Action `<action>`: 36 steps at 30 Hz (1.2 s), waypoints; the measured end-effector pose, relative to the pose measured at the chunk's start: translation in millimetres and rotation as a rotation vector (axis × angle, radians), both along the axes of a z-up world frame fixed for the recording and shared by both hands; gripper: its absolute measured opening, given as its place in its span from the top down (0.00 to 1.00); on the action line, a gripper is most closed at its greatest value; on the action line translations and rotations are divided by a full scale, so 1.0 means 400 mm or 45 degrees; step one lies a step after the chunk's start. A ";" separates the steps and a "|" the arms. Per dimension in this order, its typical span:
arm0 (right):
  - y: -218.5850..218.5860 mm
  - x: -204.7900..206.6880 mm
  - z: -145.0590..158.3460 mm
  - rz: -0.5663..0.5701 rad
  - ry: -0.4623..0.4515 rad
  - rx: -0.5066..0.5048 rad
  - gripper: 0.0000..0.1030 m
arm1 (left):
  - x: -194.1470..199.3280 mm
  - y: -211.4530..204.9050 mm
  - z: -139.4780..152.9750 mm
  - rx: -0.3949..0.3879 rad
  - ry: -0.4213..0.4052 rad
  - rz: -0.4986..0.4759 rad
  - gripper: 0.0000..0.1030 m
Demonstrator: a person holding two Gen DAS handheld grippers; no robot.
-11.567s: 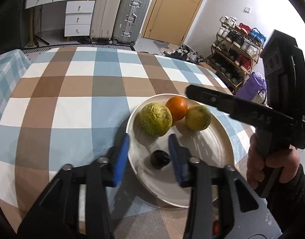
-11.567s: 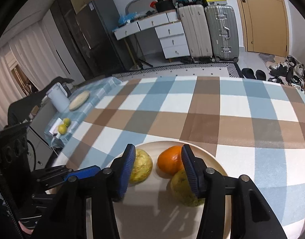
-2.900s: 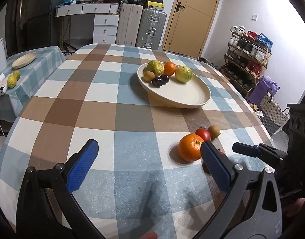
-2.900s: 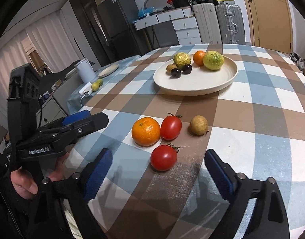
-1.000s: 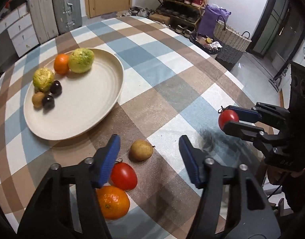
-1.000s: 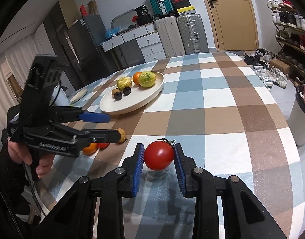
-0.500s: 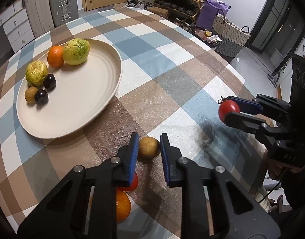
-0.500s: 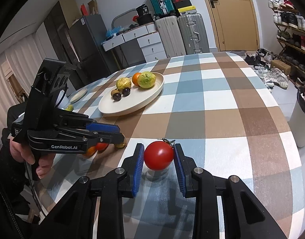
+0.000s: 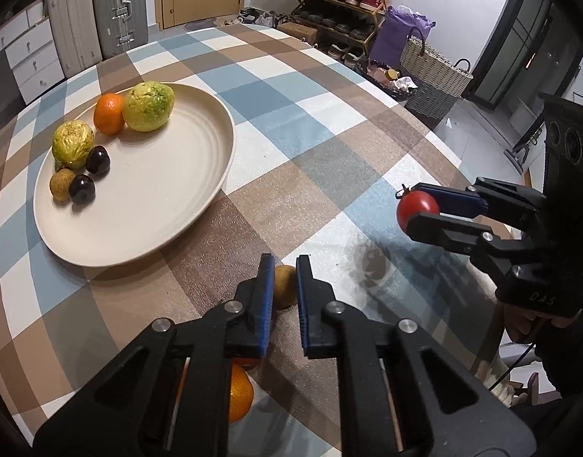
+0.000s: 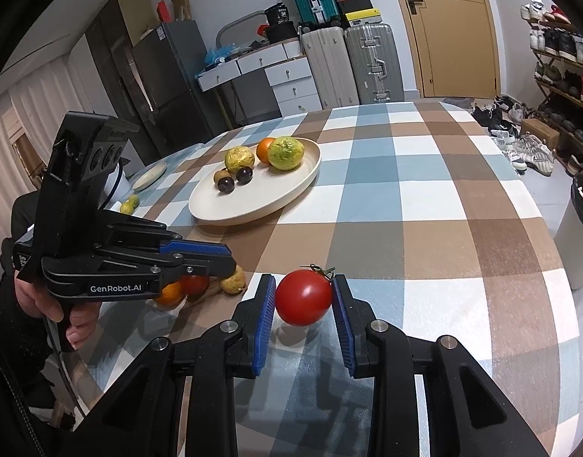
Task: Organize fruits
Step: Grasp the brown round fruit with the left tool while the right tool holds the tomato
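- Since a second ago, left gripper (image 9: 281, 281) has narrowed around the brown fruit (image 9: 284, 285), seemingly pinching it near the table's (image 9: 329, 152) edge.
- Right gripper (image 10: 303, 302) clamps the tomato (image 10: 303, 297), lifted.

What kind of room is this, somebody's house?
Probably a home. A checked tablecloth covers a dining table, a shoe rack stands by the door, and suitcases are parked against the wall.

The plate (image 9: 200, 205) stands on the table (image 9: 329, 122) with 6 fruits in its far-left part. Near its front edge lie the small fruit (image 9: 284, 286), a tomato (image 10: 194, 285) and an orange (image 9: 240, 394) behind it.
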State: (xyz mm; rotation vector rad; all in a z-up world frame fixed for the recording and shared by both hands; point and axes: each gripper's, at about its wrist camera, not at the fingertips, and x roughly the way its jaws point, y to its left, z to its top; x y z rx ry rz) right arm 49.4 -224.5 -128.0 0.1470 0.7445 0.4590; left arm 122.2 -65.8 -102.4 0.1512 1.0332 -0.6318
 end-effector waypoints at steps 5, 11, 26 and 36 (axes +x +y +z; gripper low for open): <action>0.005 0.004 0.000 0.005 0.006 0.008 0.70 | -0.010 -0.005 0.008 0.005 -0.022 -0.033 0.89; 0.007 0.004 0.000 0.008 0.005 0.011 0.70 | -0.013 -0.008 0.003 0.034 -0.025 -0.011 0.65; 0.003 0.008 -0.002 -0.001 0.007 0.017 0.70 | -0.004 -0.011 -0.009 -0.031 0.016 -0.027 0.89; 0.008 0.044 0.005 0.003 0.009 0.029 0.70 | 0.005 -0.014 0.000 -0.040 0.013 -0.041 0.95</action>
